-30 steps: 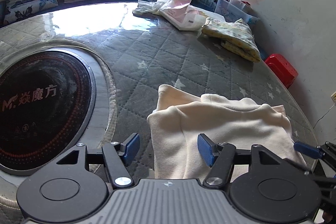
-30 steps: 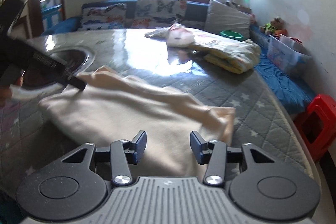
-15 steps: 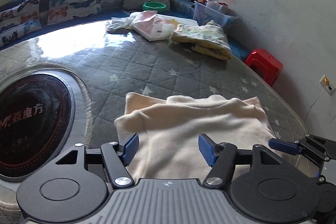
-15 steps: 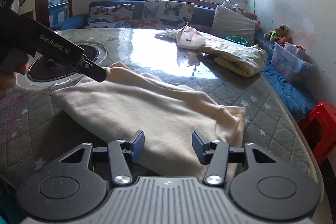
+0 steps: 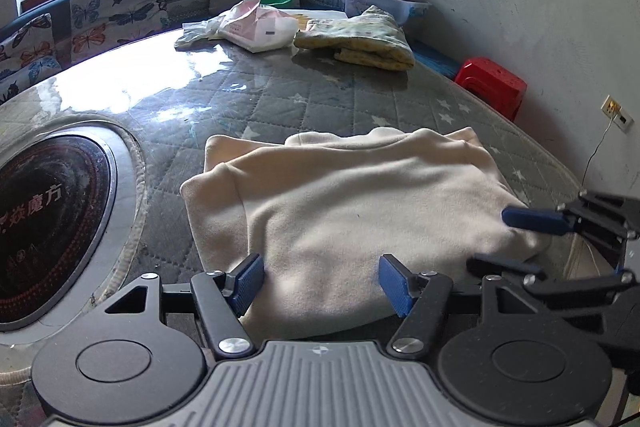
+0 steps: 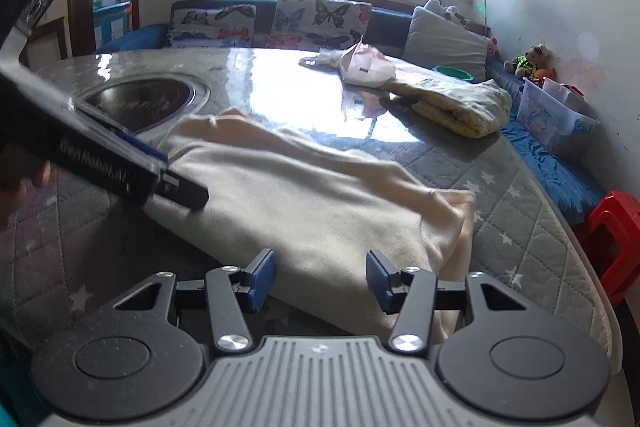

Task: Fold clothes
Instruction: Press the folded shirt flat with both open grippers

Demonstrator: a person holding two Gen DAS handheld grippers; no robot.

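Observation:
A cream sweater (image 5: 360, 203) lies flat and partly folded on the grey quilted table top (image 5: 320, 99). My left gripper (image 5: 322, 283) hangs open over the sweater's near edge, cloth showing between its blue pads (image 5: 250, 279) but not pinched. In the right wrist view this left gripper (image 6: 172, 173) sits low at the left end of the sweater (image 6: 312, 195). My right gripper (image 6: 320, 279) stands open just short of the sweater's near hem. From the left wrist view the right gripper (image 5: 516, 241) is at the sweater's right corner, one finger lying over the cloth.
A round black hob (image 5: 40, 227) is sunk into the table at the left. A folded yellow blanket (image 5: 360, 43) and a pink bag (image 5: 260, 27) lie at the far side. A red stool (image 5: 496, 83) stands by the wall, beyond the table's right edge.
The left gripper slid sideways along the sweater's near edge and rolled a little, so the sweater now sits centred ahead of it. The right gripper has barely moved.

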